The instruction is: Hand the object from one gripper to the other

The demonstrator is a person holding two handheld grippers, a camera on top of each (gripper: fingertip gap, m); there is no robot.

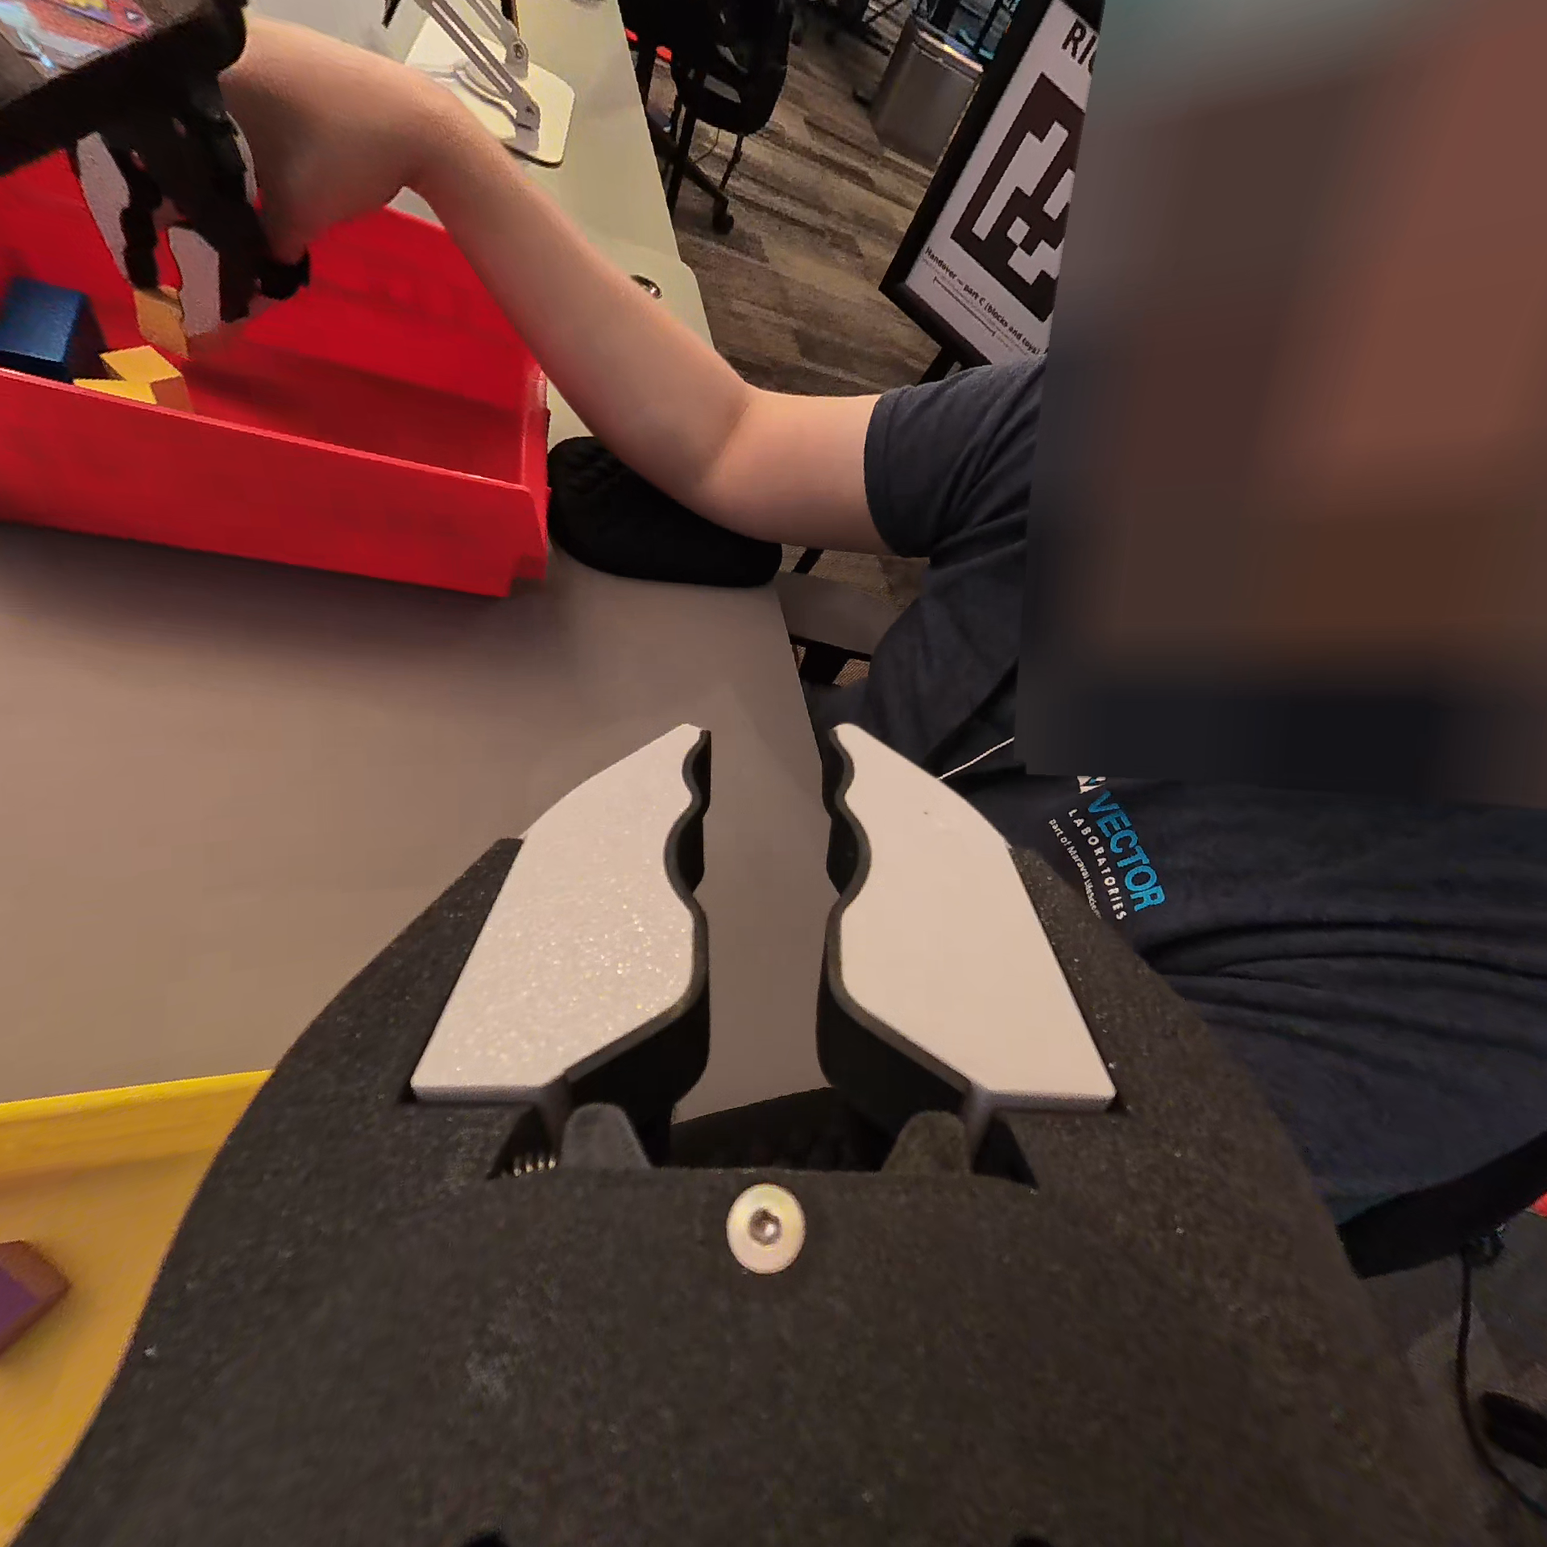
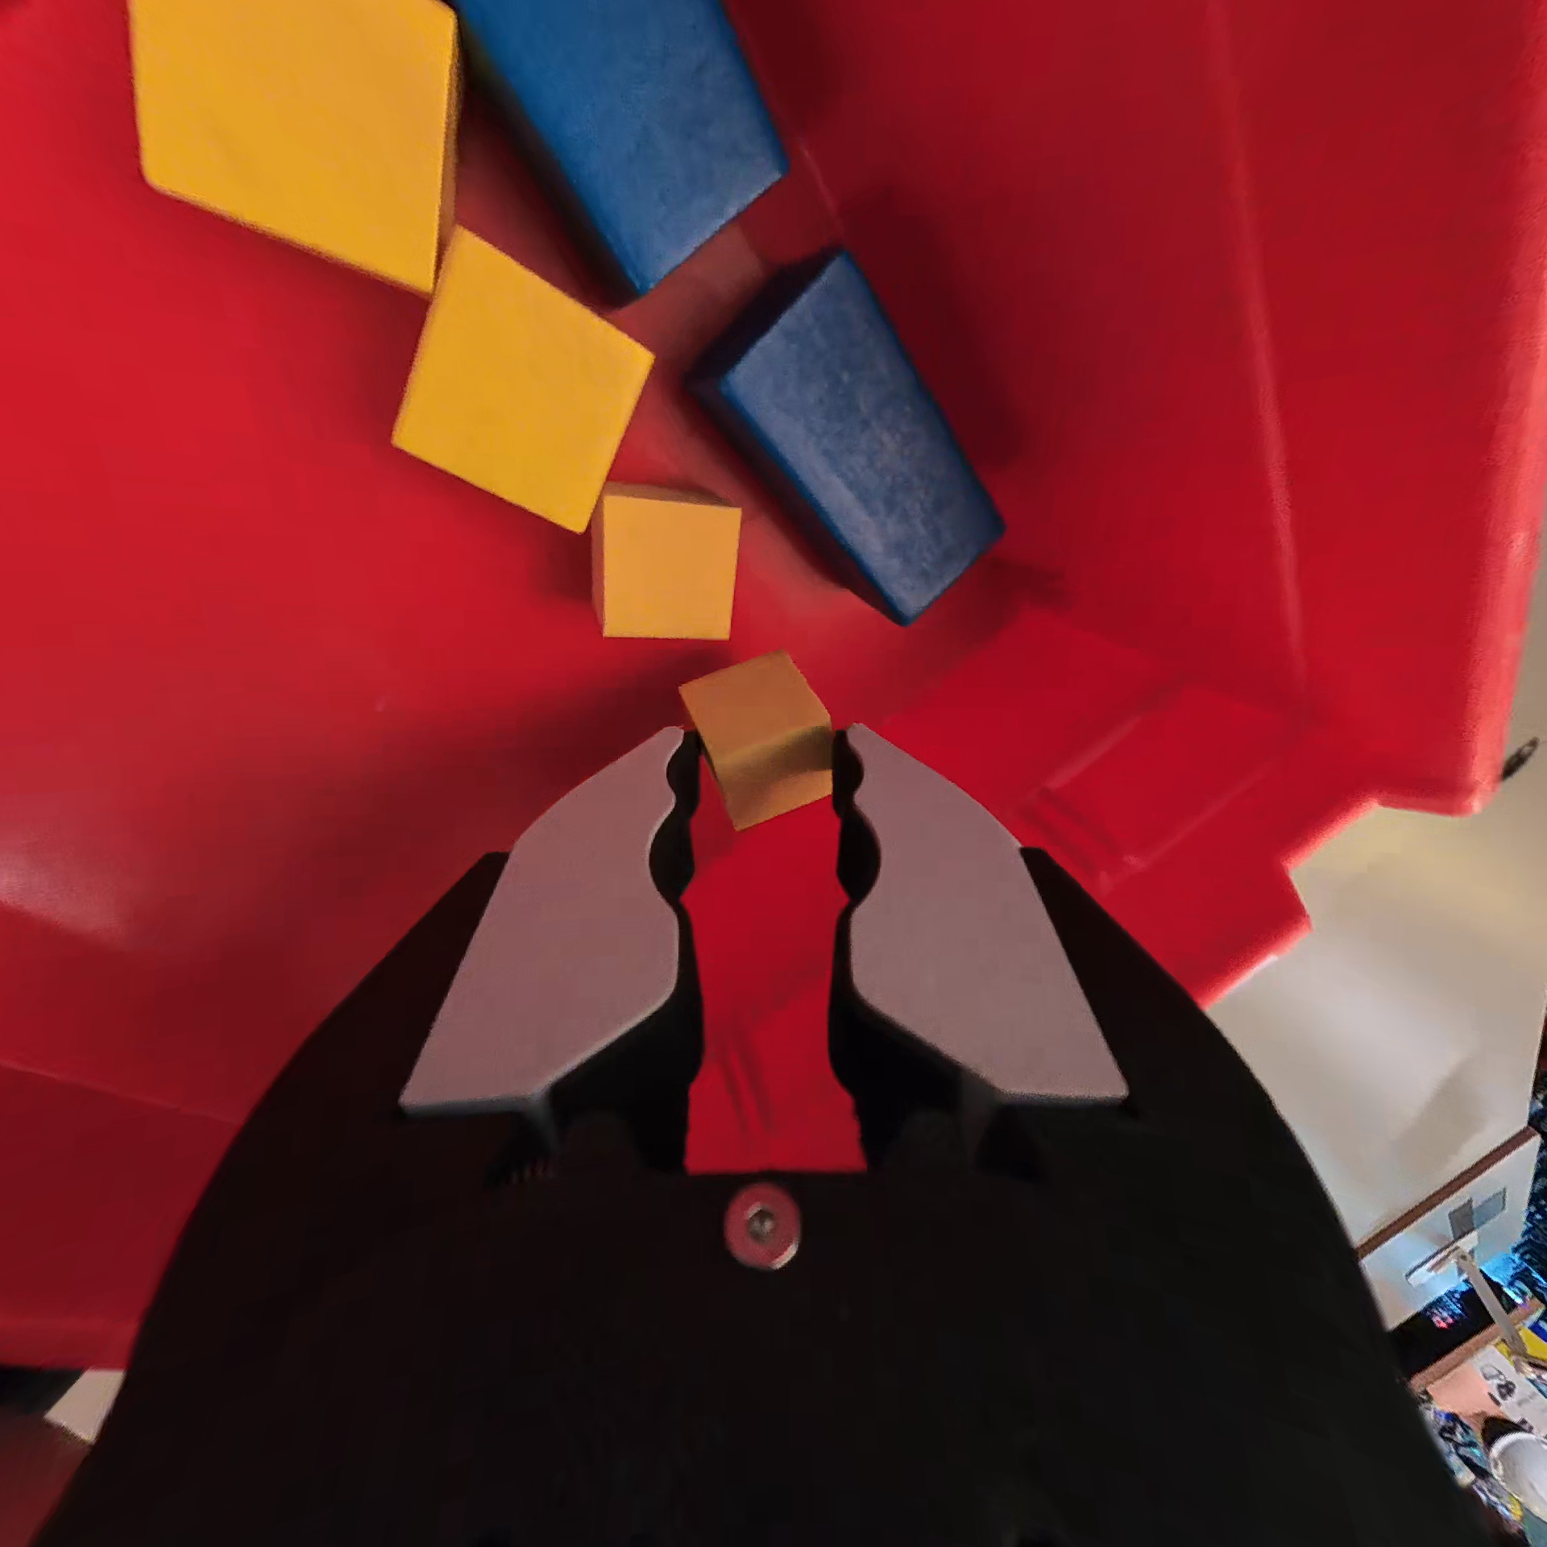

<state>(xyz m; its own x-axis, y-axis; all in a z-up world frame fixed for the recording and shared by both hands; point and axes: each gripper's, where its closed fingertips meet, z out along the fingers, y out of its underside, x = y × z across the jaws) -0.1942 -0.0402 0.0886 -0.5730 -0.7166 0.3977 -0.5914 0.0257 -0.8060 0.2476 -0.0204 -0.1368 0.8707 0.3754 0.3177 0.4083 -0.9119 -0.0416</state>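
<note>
pinching small yellow cube [image 2: 758, 737], hand-held gripper [image 2: 763, 737]

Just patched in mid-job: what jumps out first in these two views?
The red bin fills the right wrist view, and the right hand-held gripper pinches a small yellow cube above its floor. Three yellow blocks and two blue blocks lie beyond. The left hand-held gripper waits open and empty over the grey table.

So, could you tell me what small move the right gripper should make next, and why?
Probably lift straight up out of the red bin. The right gripper seems shut on the small orange cube at its fingertips, above the bin floor, while the left gripper waits open and empty over the grey table, away from the bin.
</note>
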